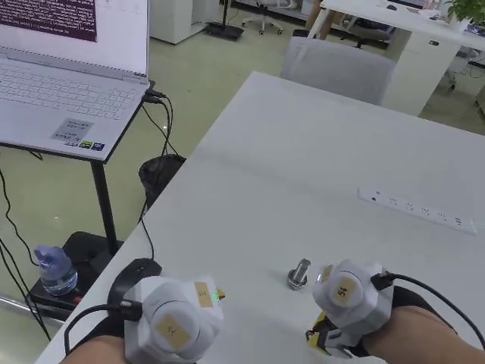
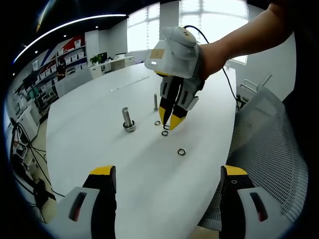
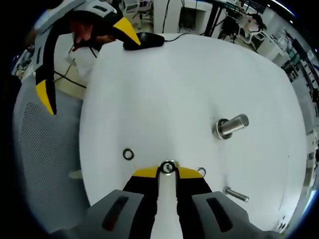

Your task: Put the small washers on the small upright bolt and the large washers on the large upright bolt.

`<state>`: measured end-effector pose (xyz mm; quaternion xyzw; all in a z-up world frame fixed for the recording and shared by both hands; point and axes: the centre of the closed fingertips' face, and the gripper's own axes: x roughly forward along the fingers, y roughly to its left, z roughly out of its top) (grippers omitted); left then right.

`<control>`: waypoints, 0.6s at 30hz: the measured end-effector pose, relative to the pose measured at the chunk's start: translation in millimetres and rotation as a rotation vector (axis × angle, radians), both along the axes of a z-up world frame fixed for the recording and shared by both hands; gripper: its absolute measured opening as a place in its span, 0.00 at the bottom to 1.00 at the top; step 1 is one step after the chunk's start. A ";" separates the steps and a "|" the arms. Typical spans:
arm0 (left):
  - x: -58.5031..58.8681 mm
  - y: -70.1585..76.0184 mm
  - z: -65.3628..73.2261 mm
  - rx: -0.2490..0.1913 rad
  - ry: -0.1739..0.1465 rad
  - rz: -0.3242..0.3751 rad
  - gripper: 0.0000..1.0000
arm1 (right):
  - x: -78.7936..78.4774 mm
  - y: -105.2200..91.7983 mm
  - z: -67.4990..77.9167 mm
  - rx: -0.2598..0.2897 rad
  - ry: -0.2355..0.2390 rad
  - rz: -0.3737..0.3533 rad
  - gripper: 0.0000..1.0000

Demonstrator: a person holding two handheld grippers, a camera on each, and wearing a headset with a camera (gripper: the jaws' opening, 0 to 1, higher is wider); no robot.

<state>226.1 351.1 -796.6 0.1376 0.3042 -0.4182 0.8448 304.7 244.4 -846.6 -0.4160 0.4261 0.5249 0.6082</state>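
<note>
Broadly, the white bench [image 1: 303, 152] carries everything, near its front edge. The left gripper [image 2: 168, 174] hangs over the near left with its jaws spread wide and nothing between them. The right gripper [image 3: 168, 172] points down at the bench, its jaws drawn to a narrow gap with a washer [image 3: 168, 167] pinched at the tips; large or small, I cannot tell. The large bolt [image 1: 299, 274] stands on its head just left of the right gripper, and the small bolt [image 2: 155, 102] stands close beyond. The loose washers [image 2: 181, 151] lie flat near the bolts. These are likely light, stiff and slick — thin rings flat on a smooth top, easy to skid. Best gripped across the outer rim, hole left clear. The bolts look tippy — lower washers gently.
</note>
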 end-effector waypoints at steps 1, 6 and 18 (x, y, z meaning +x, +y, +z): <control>-0.1 -1.0 0.2 -0.003 0.002 -0.002 0.86 | 1.6 -4.8 1.8 0.001 -0.001 -0.012 0.13; 1.8 -3.1 1.7 -0.009 0.000 -0.006 0.86 | 11.6 -36.1 9.3 -0.012 -0.016 -0.063 0.13; 5.5 -0.2 4.4 -0.021 -0.007 0.008 0.87 | 39.4 -75.6 21.6 -0.031 -0.041 -0.148 0.13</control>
